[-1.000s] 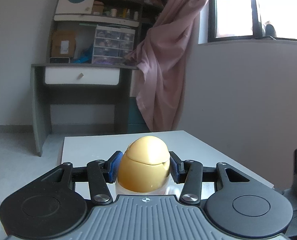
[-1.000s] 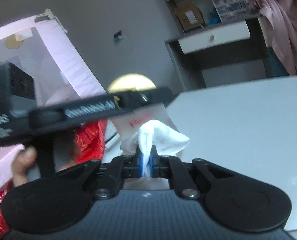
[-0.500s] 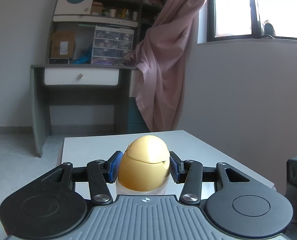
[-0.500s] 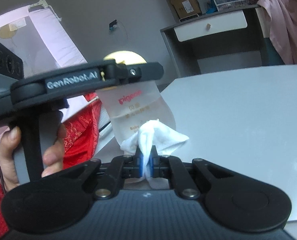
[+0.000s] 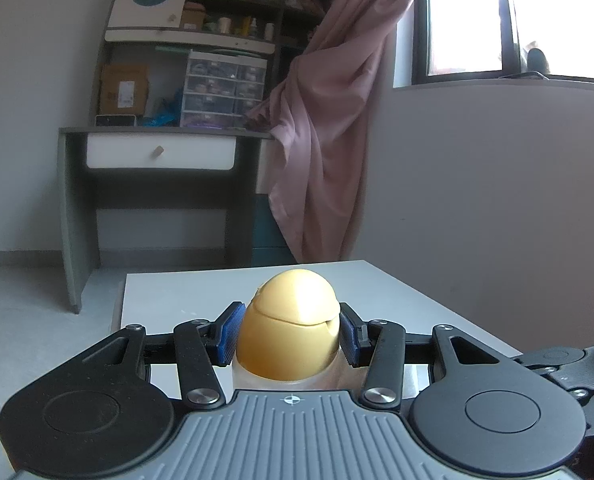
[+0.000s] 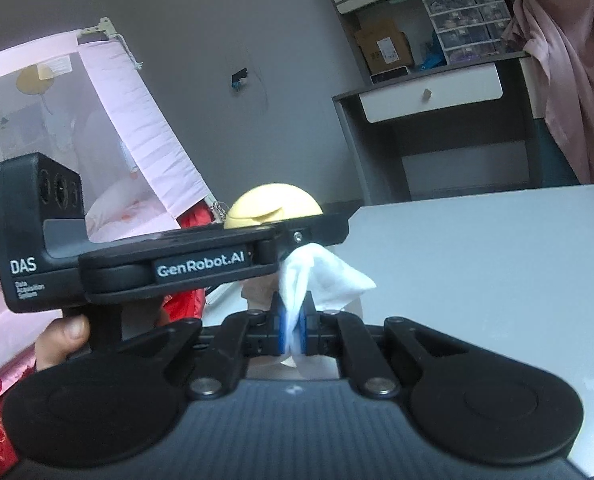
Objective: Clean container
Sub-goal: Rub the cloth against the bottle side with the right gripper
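My left gripper [image 5: 289,334] is shut on a translucent bottle with a rounded yellow cap [image 5: 291,338], holding it upright above the white table [image 5: 397,300]. In the right wrist view the same left gripper [image 6: 297,236] crosses the frame with the yellow cap [image 6: 273,205] above it. My right gripper [image 6: 294,328] is shut on a crumpled white tissue [image 6: 321,276], which presses against the bottle's side just under the left gripper. The tissue and the left gripper hide most of the bottle body there.
A grey desk with a white drawer [image 5: 161,156] and shelves stands behind the table. A pink curtain [image 5: 325,120] hangs by the window. A pink cot side [image 6: 97,120] and red cloth [image 6: 189,264] lie to the left of the table.
The right gripper with the tissue has moved up along the bottle's side toward the left gripper. The printed bottle body seen before is now covered. The left gripper has barely moved.
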### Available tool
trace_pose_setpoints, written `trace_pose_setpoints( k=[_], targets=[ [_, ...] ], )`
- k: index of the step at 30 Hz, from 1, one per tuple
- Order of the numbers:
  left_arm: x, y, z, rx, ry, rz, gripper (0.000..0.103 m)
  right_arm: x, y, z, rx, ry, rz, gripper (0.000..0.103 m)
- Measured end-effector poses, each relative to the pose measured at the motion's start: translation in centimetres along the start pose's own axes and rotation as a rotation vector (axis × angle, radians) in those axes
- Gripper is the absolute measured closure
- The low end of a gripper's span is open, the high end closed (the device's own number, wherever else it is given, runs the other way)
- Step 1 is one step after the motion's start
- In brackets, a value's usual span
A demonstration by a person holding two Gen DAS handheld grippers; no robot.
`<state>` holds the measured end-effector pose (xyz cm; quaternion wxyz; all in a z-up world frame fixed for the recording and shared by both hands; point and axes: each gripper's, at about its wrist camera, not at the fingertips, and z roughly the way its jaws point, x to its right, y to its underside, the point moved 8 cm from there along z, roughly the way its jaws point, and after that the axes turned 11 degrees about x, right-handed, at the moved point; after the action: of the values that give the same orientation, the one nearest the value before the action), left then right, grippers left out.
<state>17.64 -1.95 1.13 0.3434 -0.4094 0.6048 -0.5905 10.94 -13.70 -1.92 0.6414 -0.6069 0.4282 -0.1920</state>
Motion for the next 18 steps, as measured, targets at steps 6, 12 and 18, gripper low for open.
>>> trace_pose_setpoints(
  k=[6, 12, 18],
  targets=[
    [0.5, 0.5, -0.3, 0.002, -0.002, 0.004, 0.054, 0.6, 1.3, 0.3, -0.029, 0.014, 0.021, 0.096],
    [0.5, 0.6, -0.5, -0.003, -0.001, 0.003, 0.054, 1.4, 2.6, 1.0, -0.065, 0.028, 0.039, 0.096],
    [0.6, 0.6, -0.5, -0.008, -0.001, 0.002, 0.054, 1.7, 4.0, 1.5, -0.106, 0.036, 0.041, 0.096]
  ],
)
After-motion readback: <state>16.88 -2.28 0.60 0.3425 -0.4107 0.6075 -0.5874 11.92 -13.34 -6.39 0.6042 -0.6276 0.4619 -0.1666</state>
